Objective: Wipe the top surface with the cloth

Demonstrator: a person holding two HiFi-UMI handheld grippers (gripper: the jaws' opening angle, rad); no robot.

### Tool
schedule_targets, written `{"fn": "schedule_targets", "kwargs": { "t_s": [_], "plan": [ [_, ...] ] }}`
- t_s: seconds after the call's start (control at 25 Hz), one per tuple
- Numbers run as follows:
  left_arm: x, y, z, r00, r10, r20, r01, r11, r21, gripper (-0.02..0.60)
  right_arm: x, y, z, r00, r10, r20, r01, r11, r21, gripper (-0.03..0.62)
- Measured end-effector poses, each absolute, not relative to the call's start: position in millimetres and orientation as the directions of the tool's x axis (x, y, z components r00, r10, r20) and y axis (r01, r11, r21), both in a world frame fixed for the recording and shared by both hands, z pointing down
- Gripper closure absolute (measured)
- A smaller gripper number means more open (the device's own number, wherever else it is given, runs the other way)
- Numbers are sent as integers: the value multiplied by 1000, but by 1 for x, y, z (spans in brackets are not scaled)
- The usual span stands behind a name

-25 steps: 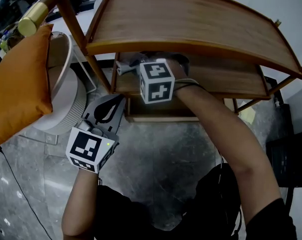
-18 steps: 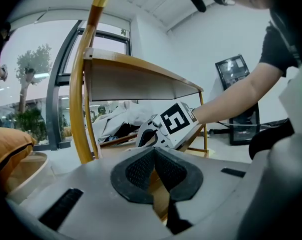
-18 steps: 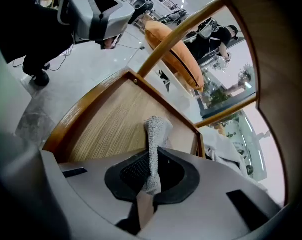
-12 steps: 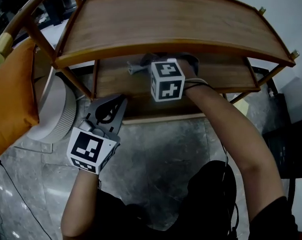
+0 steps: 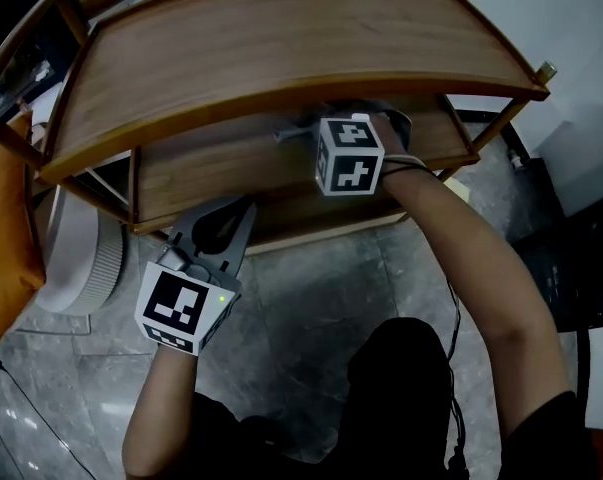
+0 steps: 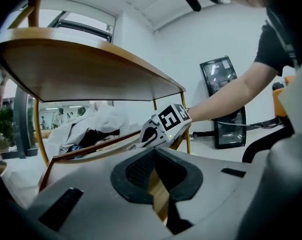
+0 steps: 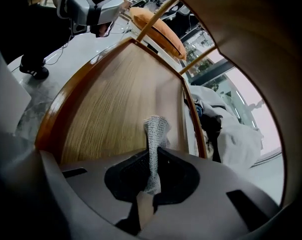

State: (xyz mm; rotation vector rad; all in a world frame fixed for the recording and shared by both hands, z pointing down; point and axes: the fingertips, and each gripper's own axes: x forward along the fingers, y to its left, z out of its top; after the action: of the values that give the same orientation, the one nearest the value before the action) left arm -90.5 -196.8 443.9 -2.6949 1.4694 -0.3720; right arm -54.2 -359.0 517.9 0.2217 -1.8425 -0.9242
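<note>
The wooden shelf unit has a curved top surface (image 5: 281,48), bare in the head view, with a lower shelf (image 5: 211,168) under it. My right gripper (image 5: 293,134) reaches in under the top, above the lower shelf (image 7: 115,104). It is shut on a grey-white mesh cloth (image 7: 154,144), which sticks out past the jaws and stands up from them. My left gripper (image 5: 241,208) is by the lower shelf's front edge, jaws together and nothing between them. In the left gripper view the right gripper's marker cube (image 6: 171,120) shows below the top's underside (image 6: 80,69).
An orange cushion (image 5: 1,228) and a white round object (image 5: 76,253) stand left of the shelf. A dark box (image 5: 571,268) sits at the right. White fabric is heaped behind the shelf (image 6: 90,126). Grey stone floor (image 5: 311,298) lies in front.
The head view has swung, so the shelf now sits more to the left. My right gripper has shifted right along the lower shelf with the cloth. The left gripper has barely moved.
</note>
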Motion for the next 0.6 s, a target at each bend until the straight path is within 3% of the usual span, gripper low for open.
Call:
{"fn": "schedule_targets", "kwargs": {
  "t_s": [0.6],
  "plan": [
    [-8,-215,441,617,-765,185,-748,-643,-164,569,98,-420,503,-270,-659,702,32,723,690,559]
  ]
}}
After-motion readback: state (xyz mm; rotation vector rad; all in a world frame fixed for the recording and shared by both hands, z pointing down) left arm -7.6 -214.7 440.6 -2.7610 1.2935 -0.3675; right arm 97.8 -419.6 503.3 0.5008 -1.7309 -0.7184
